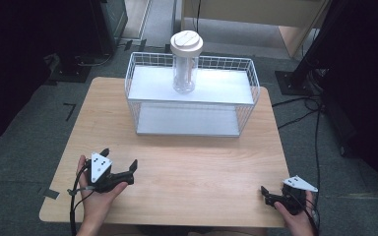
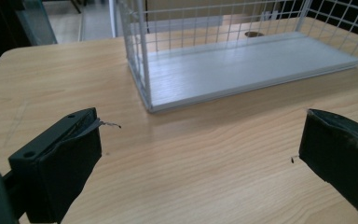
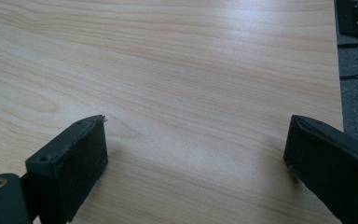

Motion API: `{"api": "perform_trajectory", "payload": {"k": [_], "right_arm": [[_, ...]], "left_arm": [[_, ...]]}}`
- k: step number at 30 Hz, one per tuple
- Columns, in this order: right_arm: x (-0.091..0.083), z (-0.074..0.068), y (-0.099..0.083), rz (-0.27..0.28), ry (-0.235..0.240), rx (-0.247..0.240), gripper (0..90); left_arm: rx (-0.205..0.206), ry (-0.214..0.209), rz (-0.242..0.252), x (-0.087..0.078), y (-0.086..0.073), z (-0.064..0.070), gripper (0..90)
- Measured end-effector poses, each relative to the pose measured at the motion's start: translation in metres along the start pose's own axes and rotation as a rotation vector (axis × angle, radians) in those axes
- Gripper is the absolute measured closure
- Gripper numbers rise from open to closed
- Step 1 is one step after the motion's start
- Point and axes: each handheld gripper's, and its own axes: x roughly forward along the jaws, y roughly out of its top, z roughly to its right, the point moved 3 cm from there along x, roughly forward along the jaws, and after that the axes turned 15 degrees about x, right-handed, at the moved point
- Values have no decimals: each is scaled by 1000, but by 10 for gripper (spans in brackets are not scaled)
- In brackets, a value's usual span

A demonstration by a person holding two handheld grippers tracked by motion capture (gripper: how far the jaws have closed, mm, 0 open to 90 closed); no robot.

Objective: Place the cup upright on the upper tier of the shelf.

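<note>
From above, the left tongs (image 1: 119, 157) and right tongs (image 1: 264, 192) rest spread and empty on the bench (image 1: 187, 162), well short of the wire rack (image 1: 192, 96); a lidded jar (image 1: 186, 61) stands on its upper shelf. The left gripper view shows the rack just ahead of spread jaws. The right gripper view shows bare wood between spread jaws.

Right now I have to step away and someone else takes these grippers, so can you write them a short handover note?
Left gripper: open, holding nothing, low over the near left of the table, jaws facing the wire rack.
Right gripper: open, holding nothing, at the near right corner.
Things: a clear jar with a pale lid stands upright on the rack's top shelf; the lower shelf is bare.
Done: nothing handled by either gripper.
Left: probably reaching for the jar; both grippers are well short of the rack.
</note>
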Motion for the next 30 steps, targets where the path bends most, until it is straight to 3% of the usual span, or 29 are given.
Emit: {"api": "perform_trajectory", "payload": {"k": [24,30], "right_arm": [[0,0,0,0,0,0,58],[0,0,0,0,0,0,58]], "left_arm": [[-53,102,-133,-23,-69,-46,0],[-14,121,-172,-26,-80,-52,0]]}}
